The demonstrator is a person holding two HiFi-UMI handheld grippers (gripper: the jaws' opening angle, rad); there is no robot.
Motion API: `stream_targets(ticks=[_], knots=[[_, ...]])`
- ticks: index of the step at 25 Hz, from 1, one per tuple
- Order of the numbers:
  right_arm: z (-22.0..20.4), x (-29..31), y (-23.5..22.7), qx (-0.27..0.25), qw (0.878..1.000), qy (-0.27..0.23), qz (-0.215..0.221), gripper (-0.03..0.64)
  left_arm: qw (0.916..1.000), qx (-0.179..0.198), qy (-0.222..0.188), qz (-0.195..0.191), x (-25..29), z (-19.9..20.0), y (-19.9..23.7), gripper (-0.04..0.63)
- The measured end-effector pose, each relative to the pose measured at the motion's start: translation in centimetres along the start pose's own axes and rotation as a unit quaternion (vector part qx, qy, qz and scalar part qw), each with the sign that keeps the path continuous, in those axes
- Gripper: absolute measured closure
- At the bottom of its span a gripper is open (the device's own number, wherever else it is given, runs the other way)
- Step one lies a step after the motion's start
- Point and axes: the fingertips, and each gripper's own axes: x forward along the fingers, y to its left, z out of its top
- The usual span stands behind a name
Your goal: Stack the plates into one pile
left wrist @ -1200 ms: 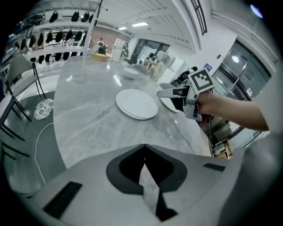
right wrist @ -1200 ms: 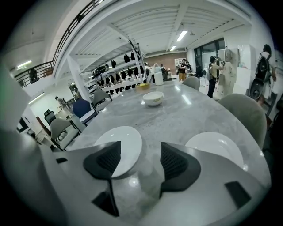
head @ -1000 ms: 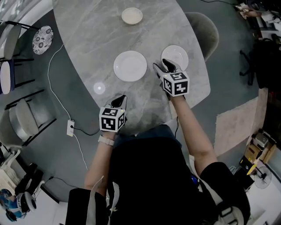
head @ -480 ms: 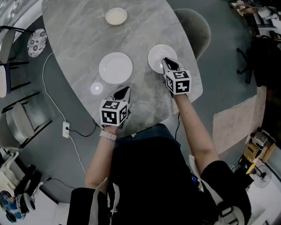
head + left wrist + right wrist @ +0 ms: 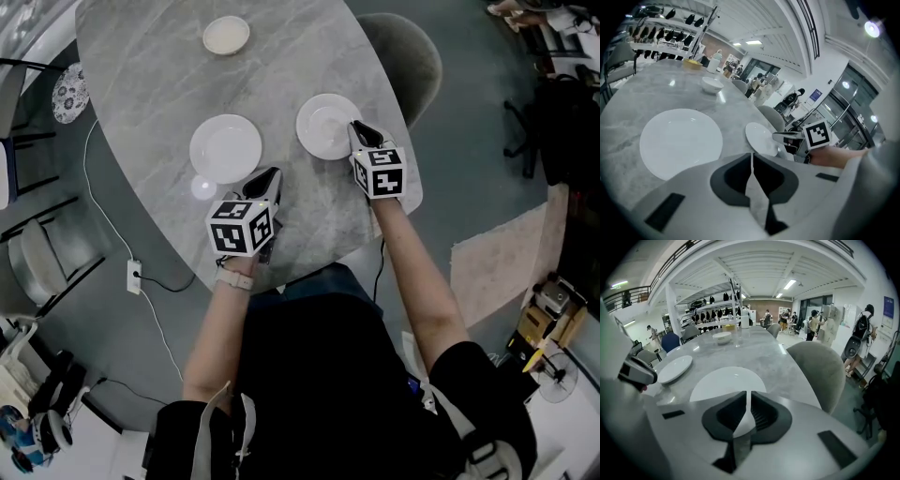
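My right gripper had just been closing and was clamped on the near rim of the right plate; a second earlier its jaws stood apart there. My left gripper, jaws together on nothing, had come up just beside the near right edge of the left plate. Both plates lay flat and apart on the grey marble table, a small bowl farther off. Each gripper's cube bore black-and-white square markers
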Motion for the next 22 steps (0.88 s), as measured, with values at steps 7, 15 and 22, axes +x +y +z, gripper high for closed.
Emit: stream_targets(ticks=[7,15,22], knots=[[-0.5,0.9,-1.1,0.0,1.0,0.001,0.006,0.575,0.9996,-0.024,-0.01,-0.006,2.3,0.8,-1.0,0.586],[-0.6,1.1,-1.3,0.006,1.0,-0.012,0.016,0.581,0.9987,-0.049,-0.005,-0.012,4.5,1.7,-2.3,0.563],[-1.1,1.5,-1.5,0.022,0.999,-0.018,0.019,0.581,0.9961,-0.084,-0.003,-0.03,6.9,2.3,-2.9,0.436]])
